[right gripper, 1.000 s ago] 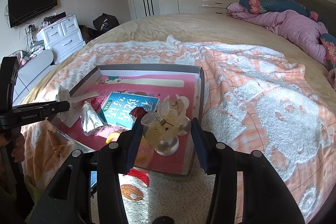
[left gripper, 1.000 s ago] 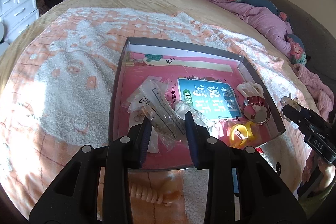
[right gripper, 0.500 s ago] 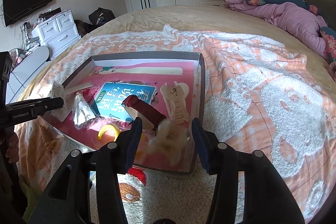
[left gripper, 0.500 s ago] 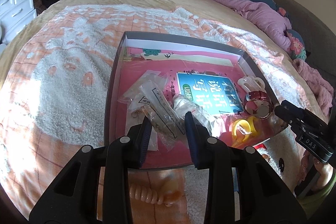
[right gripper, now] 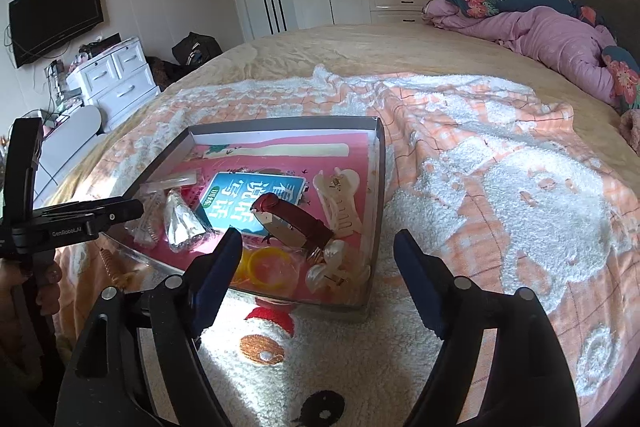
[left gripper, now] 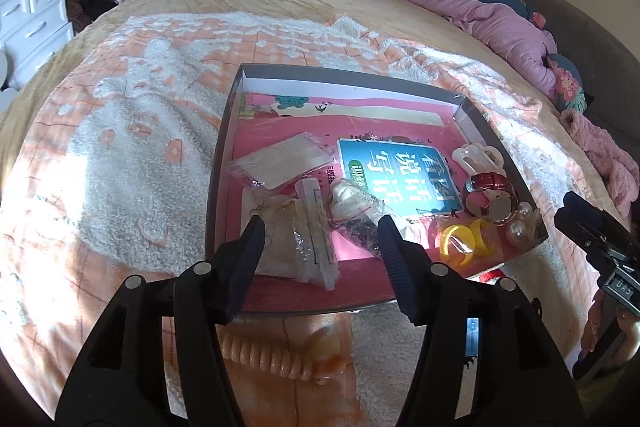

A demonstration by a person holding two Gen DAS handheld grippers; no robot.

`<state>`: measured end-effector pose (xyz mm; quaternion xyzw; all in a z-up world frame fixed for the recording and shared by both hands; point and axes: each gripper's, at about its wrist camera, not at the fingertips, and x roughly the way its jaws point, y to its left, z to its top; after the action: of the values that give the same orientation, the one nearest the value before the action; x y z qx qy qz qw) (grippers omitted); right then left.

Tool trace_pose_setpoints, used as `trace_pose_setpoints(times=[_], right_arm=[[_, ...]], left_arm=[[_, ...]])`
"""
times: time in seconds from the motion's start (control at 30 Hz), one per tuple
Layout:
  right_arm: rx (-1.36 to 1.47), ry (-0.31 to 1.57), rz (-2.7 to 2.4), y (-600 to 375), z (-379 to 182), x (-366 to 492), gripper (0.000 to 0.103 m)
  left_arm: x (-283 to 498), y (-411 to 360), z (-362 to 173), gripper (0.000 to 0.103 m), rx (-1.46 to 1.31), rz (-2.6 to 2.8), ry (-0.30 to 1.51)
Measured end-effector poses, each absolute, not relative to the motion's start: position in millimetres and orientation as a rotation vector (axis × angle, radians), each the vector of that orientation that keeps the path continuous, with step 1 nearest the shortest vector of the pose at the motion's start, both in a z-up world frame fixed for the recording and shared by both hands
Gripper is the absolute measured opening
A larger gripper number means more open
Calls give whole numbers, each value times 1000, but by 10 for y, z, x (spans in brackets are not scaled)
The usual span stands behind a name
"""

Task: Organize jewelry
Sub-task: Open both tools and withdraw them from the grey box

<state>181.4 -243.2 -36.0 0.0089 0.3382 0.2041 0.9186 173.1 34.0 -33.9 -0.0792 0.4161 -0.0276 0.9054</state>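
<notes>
While I hold both grippers over the bed, this is what I see, left to right:

Blanket: my orange-and-white fleece blanket covers the bed under everything.

Beaded piece: a peach beaded piece lies on the blanket just outside the near wall of the tray, below my left gripper.

Left gripper: my left gripper hovers above the near edge of the tray with its fingers spread wide and nothing between them.

Tray: the shallow grey tray sits on the blanket, lined in pink, with a teal booklet flat in its middle.

Bags: clear plastic bags are piled in the tray's left half, overlapping one another; I cannot tell what is inside them.

Yellow ring: a yellow ring lies near the front wall, right of the bags.

Watch: a dark red watch rests just behind the ring, partly on the booklet.

Hair claw: a cream hair claw lies along the tray's right wall.

Pearl clip: a pearl clip sits in the front right corner, touching the watch strap.

Right gripper: my right gripper hangs over that corner, fingers spread wide, holding nothing.
</notes>
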Motion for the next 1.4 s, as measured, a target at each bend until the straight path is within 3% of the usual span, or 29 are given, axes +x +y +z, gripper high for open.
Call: trace_pose_setpoints(times=[0.1, 0.17, 0.33, 0.83, 1.4], right_arm=[[35, 675, 427, -2458, -277, 1714, 80], [46, 658, 435, -2473, -215, 1639, 84], [36, 622, 461, -2441, -53, 1459, 90], [6, 588, 530, -2294, 118, 1125, 97], [-76, 652, 613, -1940, -51, 980, 97]], left_arm=[[1677, 339, -280, 54, -160, -53, 849], [1627, 347, -218, 69, -165, -49, 836], [1459, 373, -43, 93, -173, -24, 800], [921, 466, 216, 94, -158, 21, 747], [765, 625, -45, 94, -127, 88, 808]])
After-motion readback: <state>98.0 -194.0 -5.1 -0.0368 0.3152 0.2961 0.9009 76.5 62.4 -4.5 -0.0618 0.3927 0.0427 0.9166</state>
